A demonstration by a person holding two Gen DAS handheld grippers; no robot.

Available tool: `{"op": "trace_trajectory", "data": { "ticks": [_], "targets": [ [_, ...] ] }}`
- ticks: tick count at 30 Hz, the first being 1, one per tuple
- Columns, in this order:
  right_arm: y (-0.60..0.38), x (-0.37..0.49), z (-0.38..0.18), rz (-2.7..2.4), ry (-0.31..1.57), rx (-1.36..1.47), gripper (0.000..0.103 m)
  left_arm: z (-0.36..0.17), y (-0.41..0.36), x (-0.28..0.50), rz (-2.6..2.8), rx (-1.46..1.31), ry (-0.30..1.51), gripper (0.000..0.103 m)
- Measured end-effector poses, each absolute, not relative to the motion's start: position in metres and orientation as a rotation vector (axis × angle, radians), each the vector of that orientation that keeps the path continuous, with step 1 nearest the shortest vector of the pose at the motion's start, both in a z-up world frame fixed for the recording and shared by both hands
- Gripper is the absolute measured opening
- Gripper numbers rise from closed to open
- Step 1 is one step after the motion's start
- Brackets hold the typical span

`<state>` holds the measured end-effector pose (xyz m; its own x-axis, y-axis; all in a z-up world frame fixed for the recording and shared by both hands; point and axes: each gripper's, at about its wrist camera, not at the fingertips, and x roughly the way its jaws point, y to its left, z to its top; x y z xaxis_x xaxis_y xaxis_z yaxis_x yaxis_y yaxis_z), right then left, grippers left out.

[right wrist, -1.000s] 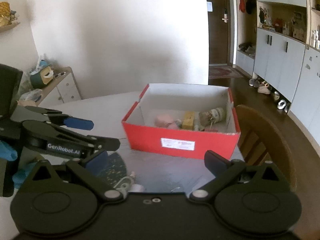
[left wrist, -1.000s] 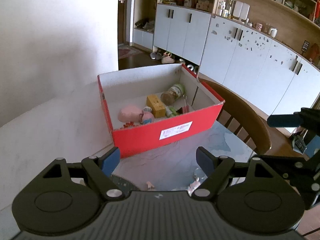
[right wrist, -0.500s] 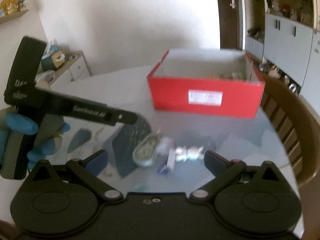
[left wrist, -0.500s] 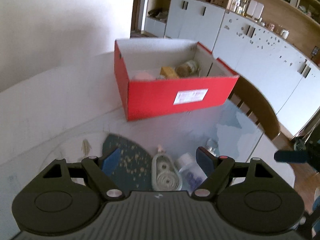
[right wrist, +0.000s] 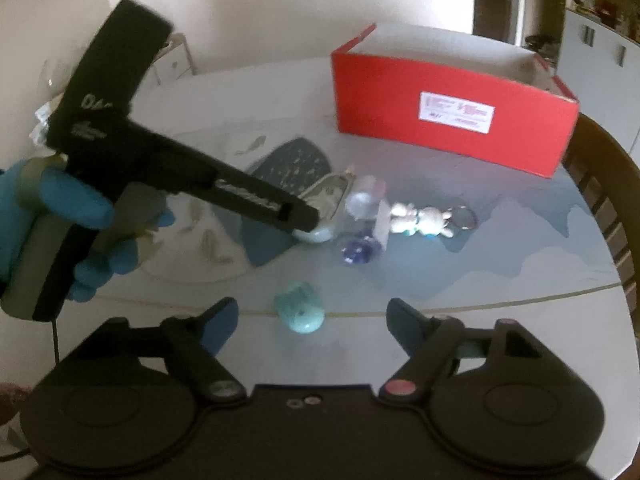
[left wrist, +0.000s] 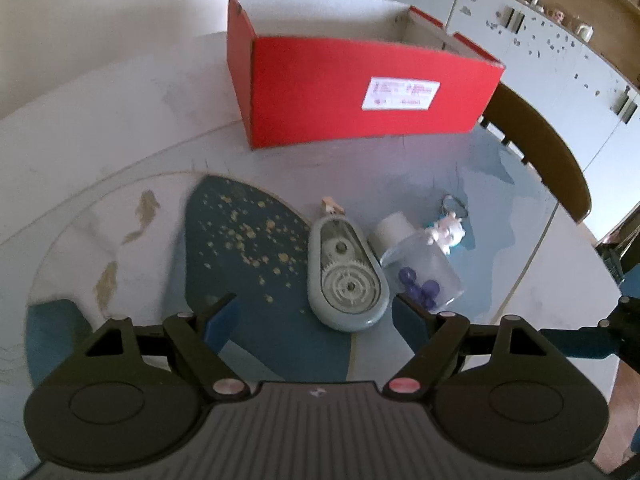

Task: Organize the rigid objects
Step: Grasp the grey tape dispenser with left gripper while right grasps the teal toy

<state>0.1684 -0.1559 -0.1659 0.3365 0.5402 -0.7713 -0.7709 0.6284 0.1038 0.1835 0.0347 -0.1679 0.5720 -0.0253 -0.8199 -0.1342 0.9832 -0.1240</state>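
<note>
left wrist view: the left claw (left wrist: 312, 316) is seen released, its blue-padded fingers spread wide above the round worktop (left wrist: 120, 120) and holding nothing. just ahead of the fingers a grey-green correction tape dispenser (left wrist: 346, 274) lies flat, gears showing through its clear face. touching its right side, a small clear bottle (left wrist: 420, 264) with a white cap lies on its side, purple beads visible inside. a white rabbit keychain (left wrist: 446, 232) lies just beyond the bottle. a tiny figure (left wrist: 332, 206) is seen at the dispenser's far tip. the red box (left wrist: 360, 96) stands open-topped further back, well apart from these things; a wooden chair (left wrist: 540, 152) is at the worktop's right edge.

right wrist view: the right claw (right wrist: 312, 320) is likewise released and empty. a teal round object (right wrist: 300, 310) lies on the worktop between its fingers, near them. the left gripper, held in a blue-gloved hand (right wrist: 60, 216), reaches over the dispenser (right wrist: 326, 204). the bottle (right wrist: 366, 220) and keychain (right wrist: 424, 216) lie beside it, blurred, with the red box (right wrist: 452, 116) behind.
</note>
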Motion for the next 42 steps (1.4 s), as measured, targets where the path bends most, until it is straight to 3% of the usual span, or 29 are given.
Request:
{"op": "trace_trajectory", "data": {
  "ticks": [8,20,23,29,33,42],
  "targets": [
    [-0.151,0.17,-0.182,0.908,0.884,-0.343,0.074,-0.183,0.023,0.189,0.081,-0.134,0.954,0.083],
    [-0.139,0.176,-0.192,0.942,0.866,-0.42,0.052,-0.187,0.02,0.198,0.106,-0.101,0.907,0.083],
    [-0.136,0.178,-0.195,0.947,0.867,-0.435,0.048,-0.187,0.019,0.199,0.104,-0.086,0.903,0.078],
    [-0.133,0.178,-0.196,0.957,0.859,-0.454,0.041,-0.184,0.02,0.204,0.1,-0.086,0.896,0.057],
    [-0.132,0.178,-0.197,0.97,0.858,-0.462,0.031,-0.183,0.021,0.206,0.104,-0.094,0.897,0.056],
    [-0.139,0.179,-0.191,0.945,0.857,-0.425,0.03,-0.179,0.027,0.199,0.115,-0.132,0.891,0.054]
  ]
}}
